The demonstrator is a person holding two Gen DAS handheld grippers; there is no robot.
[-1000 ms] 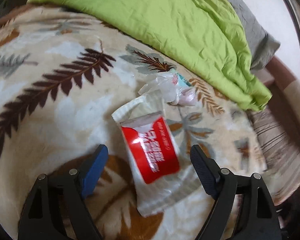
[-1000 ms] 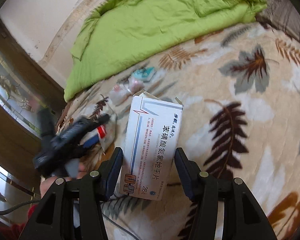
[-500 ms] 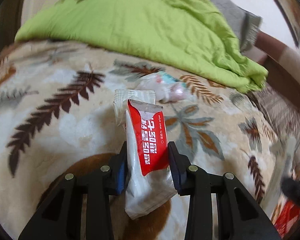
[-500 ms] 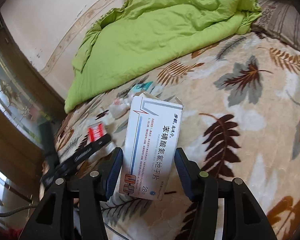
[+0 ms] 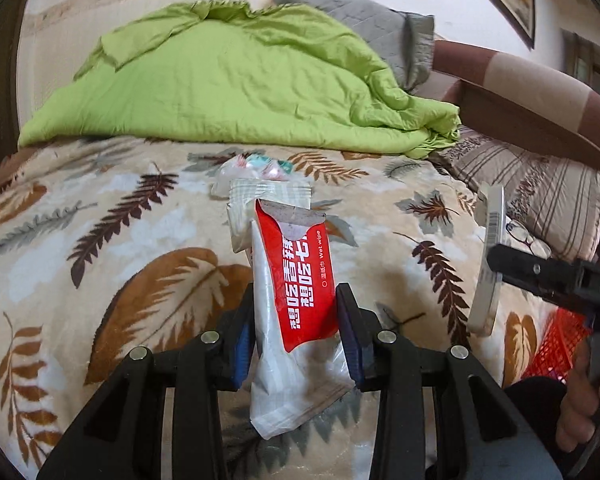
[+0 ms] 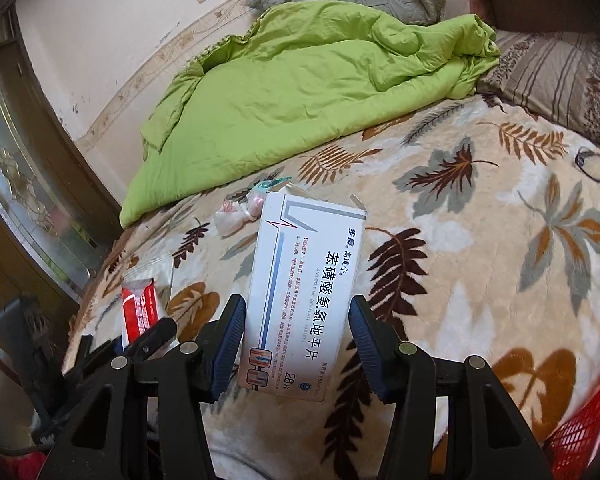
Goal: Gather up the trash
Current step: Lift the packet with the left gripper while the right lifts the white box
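The left gripper's (image 5: 296, 332) blue-padded fingers (image 5: 242, 344) pinch a crinkled white wet-wipe pack (image 5: 296, 300) with a glossy red label, held upright above the blanket (image 5: 100, 240), its torn top pointing away and its lower end hanging below the pads. The right gripper's (image 6: 296, 344) ribbed blue fingers (image 6: 230, 344) clamp a flat white cardboard pill box (image 6: 304, 300) by its long edges, its top flaps open; the left view shows this box edge-on, lifted clear of the bed. A hand (image 5: 580, 400) wraps the right gripper's handle at the lower right. Farther out on the plush leaf-print blanket lies a crumpled clear plastic wrapper (image 6: 240, 212) with teal and pink bits, near the rumpled green quilt (image 5: 220, 80). Glasses (image 6: 598, 168) rest by a striped pillow (image 6: 560, 80), and a red mesh basket (image 5: 556, 344) shows at the bed's near edge.
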